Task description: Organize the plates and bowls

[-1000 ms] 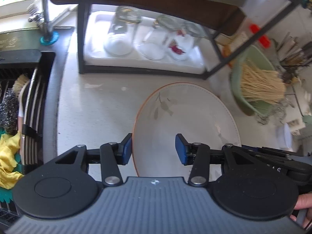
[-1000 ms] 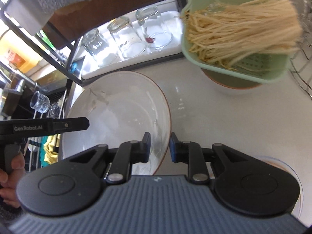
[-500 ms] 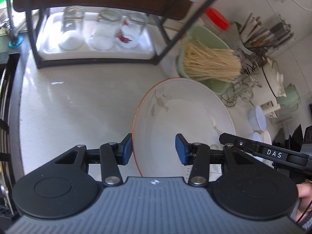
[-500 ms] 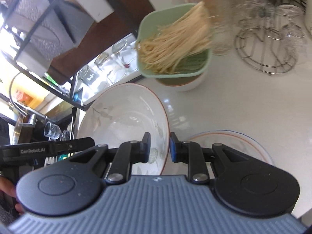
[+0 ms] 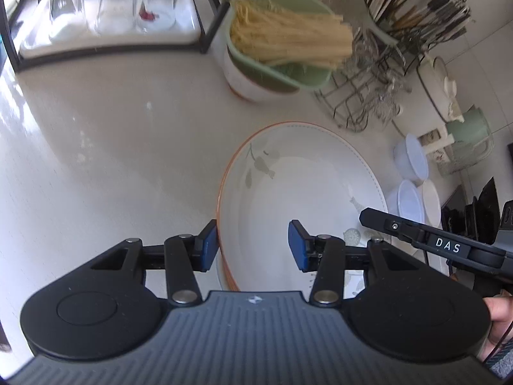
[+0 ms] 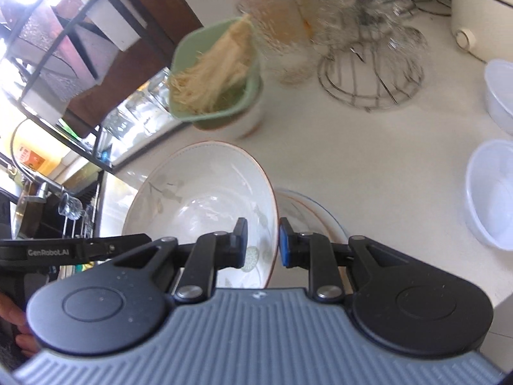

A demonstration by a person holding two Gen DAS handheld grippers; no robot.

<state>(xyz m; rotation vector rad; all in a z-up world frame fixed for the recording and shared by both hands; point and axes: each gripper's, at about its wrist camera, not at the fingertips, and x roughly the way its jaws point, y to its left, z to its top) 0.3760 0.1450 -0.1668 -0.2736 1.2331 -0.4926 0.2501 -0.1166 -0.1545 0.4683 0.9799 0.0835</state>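
Both hands have carried the big bowl sideways along the counter: a second ago the glass rack and the sink edge sat right behind it, now the green noodle strainer and the wire stand do, and a plate stack has come in under its right side

Left gripper straddles the bowl's near-left rim, outer pad on the orange edge; the inner pad looks to stand off the wall, so can't tell if it's truly clamped or just bracing. Right gripper is clenched on the opposite rim, wall pinched between the blue pads. Bowl is off the counter, carried between the two, tilted

Progress, as a judgement: mid-transfer. Bowl is nearly over the stack but not set down. Left to do: lower, let go, then the rest of the crockery; the plastic bowls at the right are partly nested, partly loose

Views: the right wrist shows the plates under the bowl clearly, plus the left tool's arm. The left wrist barely shows them, just a sliver under the rim, but shows the utensil holder and kettle further right, and the right tool's finger across the far rim
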